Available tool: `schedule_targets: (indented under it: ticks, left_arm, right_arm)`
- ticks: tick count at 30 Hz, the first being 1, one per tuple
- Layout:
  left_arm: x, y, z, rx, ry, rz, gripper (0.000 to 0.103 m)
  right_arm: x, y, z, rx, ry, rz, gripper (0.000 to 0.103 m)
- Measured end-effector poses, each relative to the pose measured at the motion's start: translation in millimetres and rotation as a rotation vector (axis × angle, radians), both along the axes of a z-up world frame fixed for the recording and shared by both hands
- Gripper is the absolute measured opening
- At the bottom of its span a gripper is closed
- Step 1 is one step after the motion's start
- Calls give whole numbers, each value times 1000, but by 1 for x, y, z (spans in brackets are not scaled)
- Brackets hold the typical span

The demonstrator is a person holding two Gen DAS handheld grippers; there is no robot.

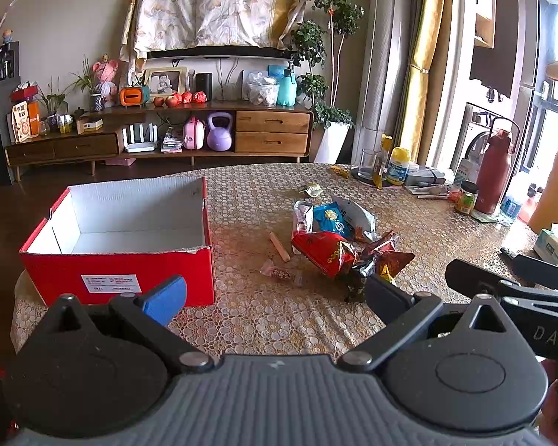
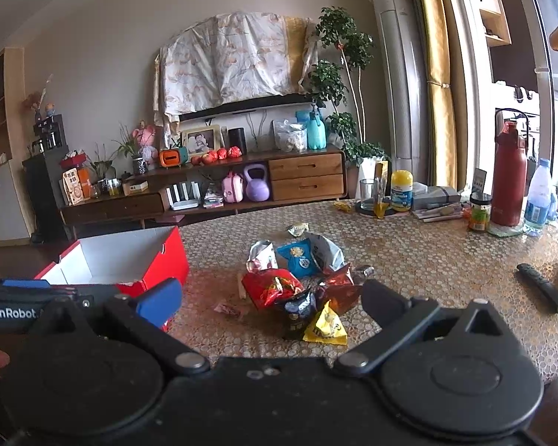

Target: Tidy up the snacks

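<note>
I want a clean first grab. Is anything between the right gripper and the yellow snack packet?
Nothing visible blocks it. The right gripper is open, and the yellow packet lies on bare tablecloth at the near edge of the snack pile, right ahead of the fingers.

Daylight from the window (image 1: 554,119) at right, overexposed panes, glare on the table (image 1: 465,230) near it, dimmer room away from it, strong fisheye bending at edges, dark vignetted corners

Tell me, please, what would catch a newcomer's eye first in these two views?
Probably the open red cardboard box, empty and white inside, at the table's left edge. Next, the heap of bright snack packets mid-table to its right, red, blue and yellow among them. Both the left gripper and right gripper hang open before them, holding nothing.
</note>
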State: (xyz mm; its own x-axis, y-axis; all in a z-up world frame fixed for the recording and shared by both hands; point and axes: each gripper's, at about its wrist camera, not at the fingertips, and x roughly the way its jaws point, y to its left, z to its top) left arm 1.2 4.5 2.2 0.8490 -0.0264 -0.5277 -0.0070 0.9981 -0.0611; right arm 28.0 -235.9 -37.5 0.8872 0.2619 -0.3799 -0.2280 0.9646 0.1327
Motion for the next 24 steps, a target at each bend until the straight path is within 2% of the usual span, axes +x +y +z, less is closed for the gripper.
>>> schedule_targets:
  ticks: [24]
  left_arm:
    - [-4,-5,-2,-18,11,-6,103]
  right_arm:
    - [-4,1,-2,2,-2,2,103]
